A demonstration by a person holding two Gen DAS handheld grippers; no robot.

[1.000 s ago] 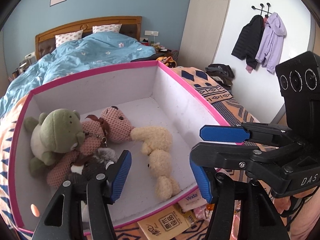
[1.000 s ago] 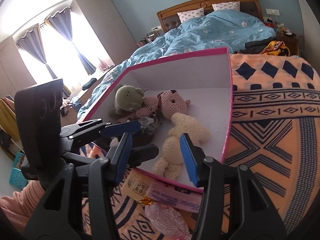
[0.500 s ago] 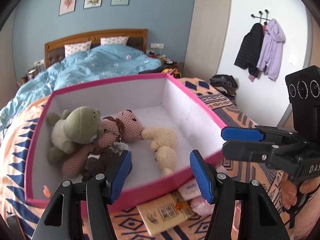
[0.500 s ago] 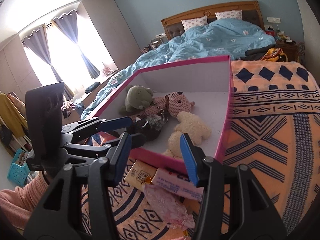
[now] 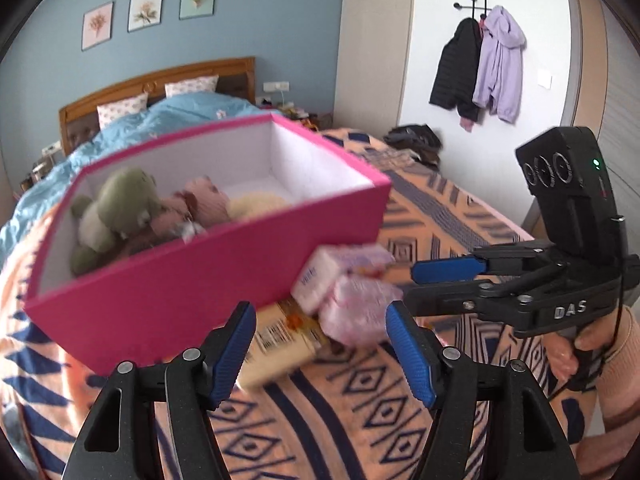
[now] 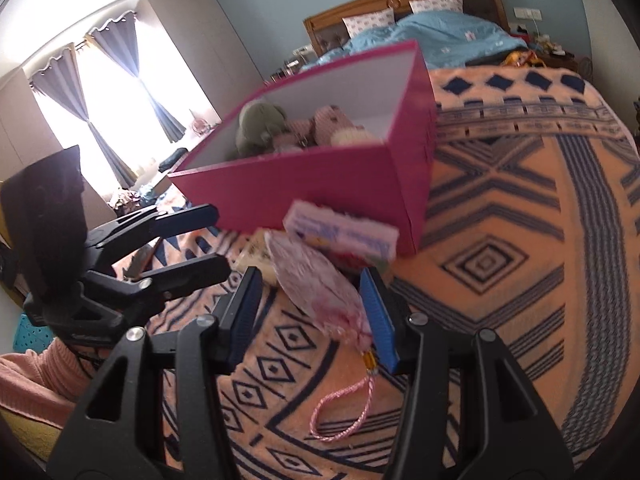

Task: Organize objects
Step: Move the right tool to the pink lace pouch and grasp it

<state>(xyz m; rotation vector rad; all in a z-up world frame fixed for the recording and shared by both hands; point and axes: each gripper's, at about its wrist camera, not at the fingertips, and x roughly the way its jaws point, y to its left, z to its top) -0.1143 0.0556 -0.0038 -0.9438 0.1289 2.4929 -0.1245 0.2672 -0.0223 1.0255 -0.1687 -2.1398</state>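
1. A pink box sits on a bed with an orange and blue patterned blanket.
2. Inside the box lie soft toys: a green plush toy on the left, a pink teddy in the middle and a cream plush toy to its right.
3. Just in front of the box's near wall, at its right end, small things lie in a bunch on the blanket: a white tissue pack, a pink pouch and a yellow packet.
4. The pouch has a pink cord loop that trails toward the near side.
5. The left claw is over the blanket near the yellow packet. Its blue pads are apart and moving wider. They grip nothing.
6. The right claw has its pads apart, one on each side of the near end of the pink pouch. The right pad is just beside the pouch; I cannot tell if it touches.
7. A hand in a pink sleeve holds the right claw's handle.
8. Far back there is a blue quilt on a second bed, and coats hang on the wall.
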